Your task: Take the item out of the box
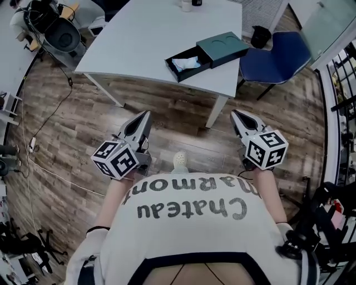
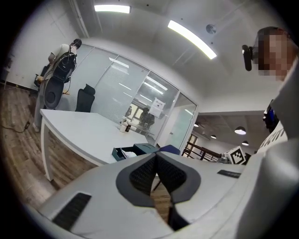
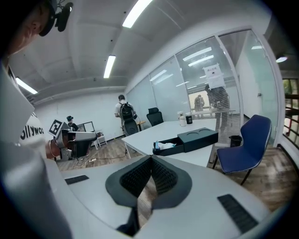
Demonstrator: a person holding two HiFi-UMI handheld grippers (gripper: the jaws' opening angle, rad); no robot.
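Observation:
On the white table [image 1: 139, 33], near its front right corner, lies a dark box [image 1: 189, 62] with its tray slid out. A white and pale blue item [image 1: 186, 63] rests in the tray, and the dark green sleeve [image 1: 222, 49] lies beside it. In the head view both grippers are held over the wooden floor, short of the table. My left gripper [image 1: 146, 114] is shut and holds nothing. My right gripper [image 1: 236, 114] is shut as well and holds nothing. The box [image 2: 135, 151] shows just past the left gripper [image 2: 155, 156]. In the right gripper view the box [image 3: 184, 141] lies beyond the right gripper [image 3: 150, 159].
A blue chair [image 1: 278, 55] stands right of the table, by a white table leg [image 1: 216, 111]. Bottles [image 1: 186, 4] sit at the table's far edge. A black office chair [image 1: 61, 33] and cables [image 1: 33, 145] are at the left. Dark railing [image 1: 345, 83] lines the right.

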